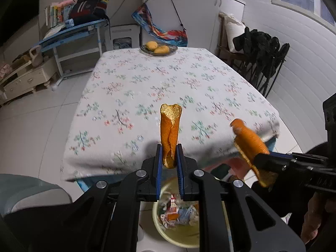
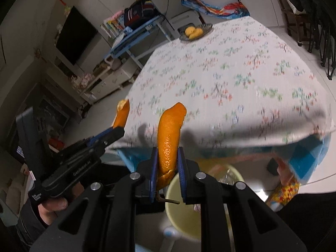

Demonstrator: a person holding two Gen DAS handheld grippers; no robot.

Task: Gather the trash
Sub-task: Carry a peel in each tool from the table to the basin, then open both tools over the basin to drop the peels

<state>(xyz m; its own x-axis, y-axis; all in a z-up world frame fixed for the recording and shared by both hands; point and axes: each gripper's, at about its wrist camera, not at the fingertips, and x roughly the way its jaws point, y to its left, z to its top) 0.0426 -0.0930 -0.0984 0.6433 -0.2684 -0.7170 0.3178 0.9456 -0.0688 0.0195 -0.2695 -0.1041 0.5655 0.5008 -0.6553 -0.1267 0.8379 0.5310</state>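
Left wrist: orange peel (image 1: 170, 135) stands upright, lengthwise.

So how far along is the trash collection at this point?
Nearly done, it seems. The floral tablecloth shows no loose scraps, only a plate of yellow fruit. The pale yellow bin below already holds crumpled wrappers. In hand: the left gripper clamps a curled orange peel strip, the right gripper another orange peel piece. Left: dropping both in.
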